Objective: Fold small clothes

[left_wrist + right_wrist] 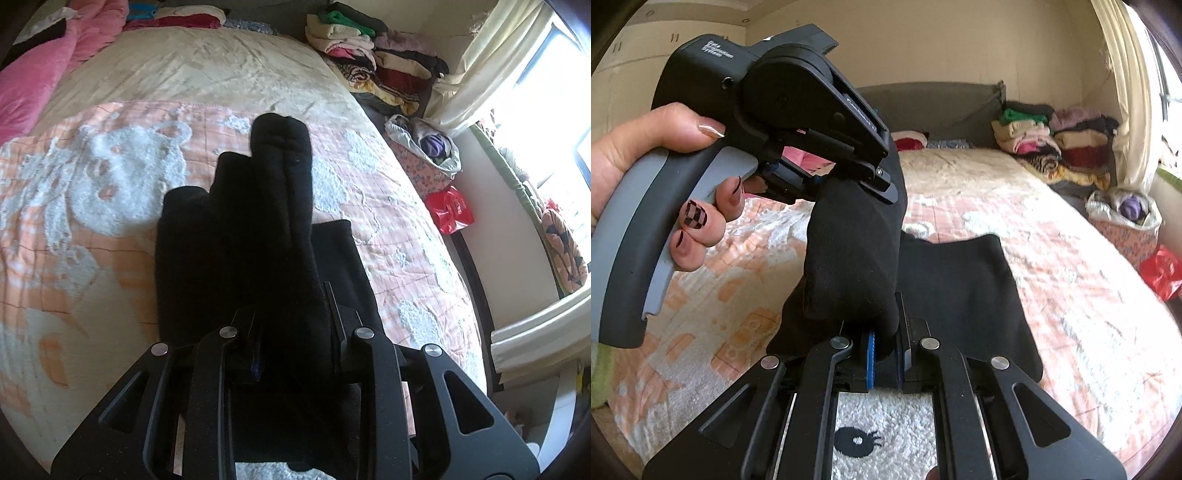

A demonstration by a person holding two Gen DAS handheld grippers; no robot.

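On the left of the right wrist view, a person's left hand (646, 177) grips the grey handle of the left hand-held gripper (882, 184), whose jaws are clamped on the upper end of one black garment (857, 251). That garment hangs folded between the two hand-held grippers, just above the bed (1071, 258) with its peach-and-white patterned blanket. At the bottom centre, the right hand-held gripper (886, 354) is closed on the garment's lower end, blue pads pressing the cloth. A second layer of black fabric spreads flat on the blanket to the right. In the left wrist view, the same black garment (258, 229) rises from the left hand-held gripper (291, 332). Further right, two stacks of folded clothes (1052, 144) sit by the headboard, one white bag (1123, 210) of items and one red bag (1161, 273) near the window.
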